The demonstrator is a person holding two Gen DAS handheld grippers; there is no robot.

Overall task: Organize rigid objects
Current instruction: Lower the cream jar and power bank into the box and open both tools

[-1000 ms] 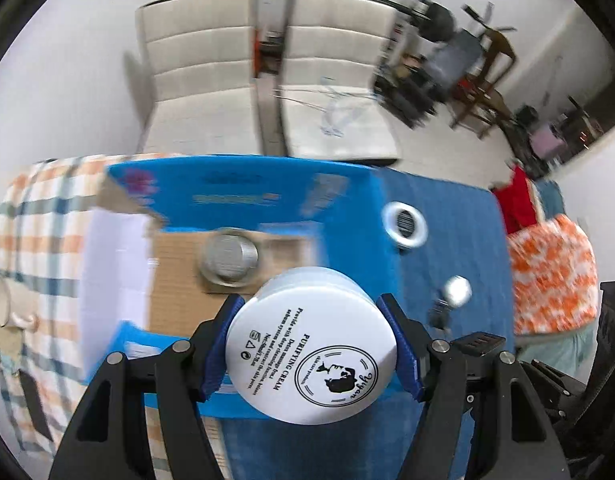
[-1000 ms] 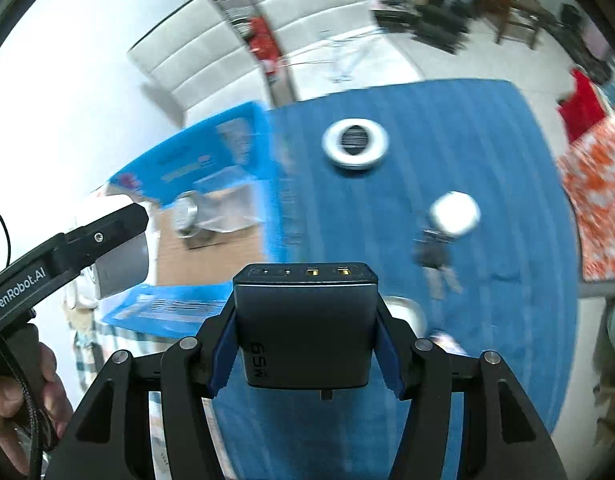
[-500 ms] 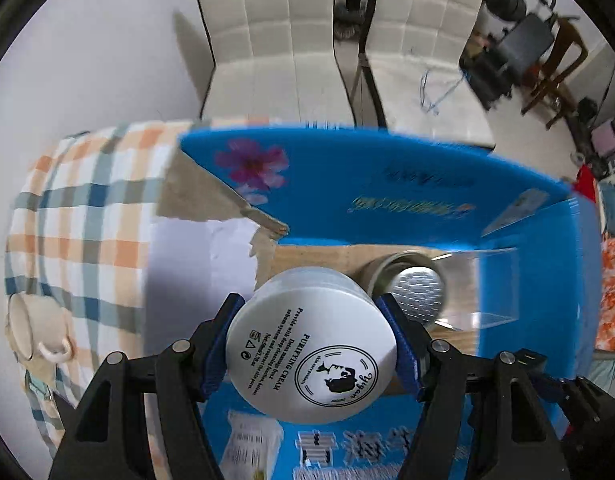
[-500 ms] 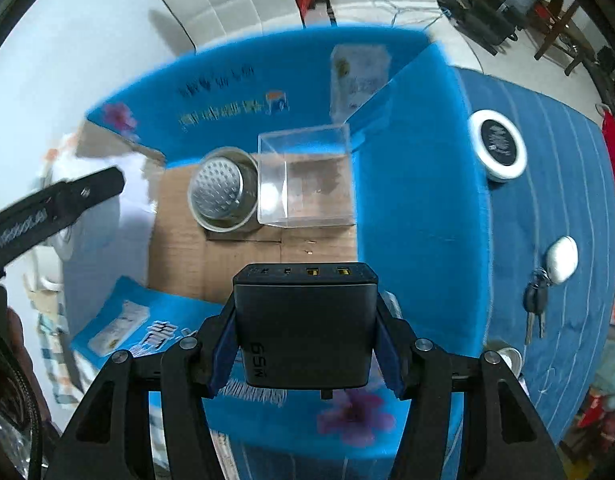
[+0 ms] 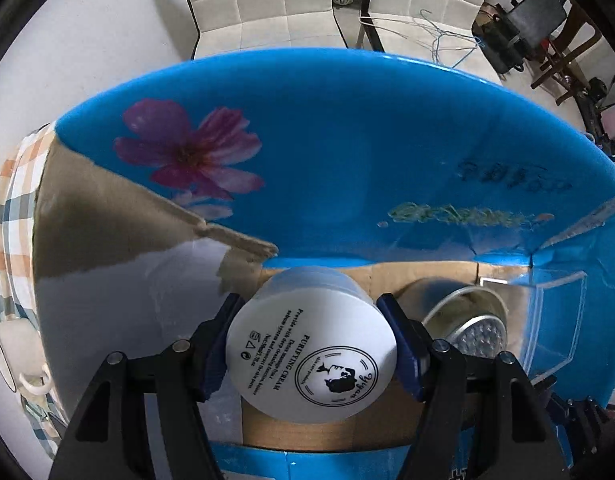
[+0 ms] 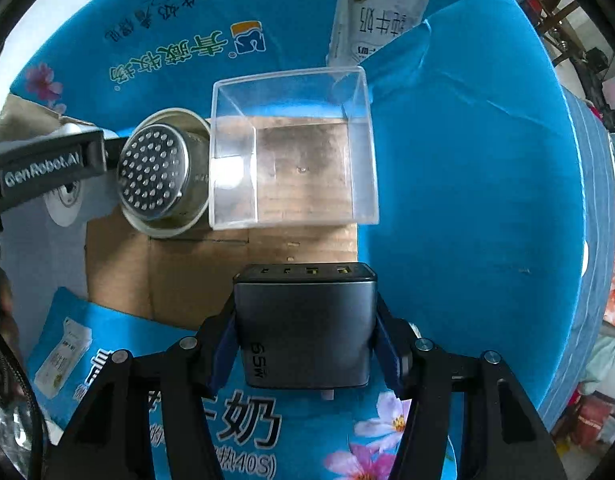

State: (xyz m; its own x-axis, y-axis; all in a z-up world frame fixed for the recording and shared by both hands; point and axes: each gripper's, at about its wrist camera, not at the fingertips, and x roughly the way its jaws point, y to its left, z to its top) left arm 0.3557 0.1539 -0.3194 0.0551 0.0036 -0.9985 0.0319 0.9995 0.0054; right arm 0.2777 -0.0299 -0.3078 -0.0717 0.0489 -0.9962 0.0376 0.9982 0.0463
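1. Only the left wrist view shows the white cream jar (image 5: 311, 344), which is clamped between the blue pads of the left gripper (image 5: 312, 346). The jaws are closed on its sides, and its printed base faces the camera. The jar is inside the blue cardboard box (image 5: 347, 152), low over the brown floor near the left wall.
2. Only the right wrist view shows the dark charger (image 6: 305, 328), which is pinched between the pads of the right gripper (image 6: 305, 336). Its ports point away from the camera, over the near part of the box floor.
3. The right view shows fully the metal strainer (image 6: 159, 172) and the clear plastic box (image 6: 295, 148). They stand side by side and touch on the box floor. In the left view, the same strainer (image 5: 471, 324) is half hidden behind a finger, and the clear box (image 5: 547, 320) is only a faint outline.
4. In the right view, one black finger of the left gripper (image 6: 47, 168) comes in from the left edge. The jar behind it is hard to make out.
5. A white cup (image 5: 15, 352) on a checked cloth (image 5: 7, 200) is cut off at the left edge.
6. Both grippers point down into the box. The lower part of the charger is hidden by the pads.
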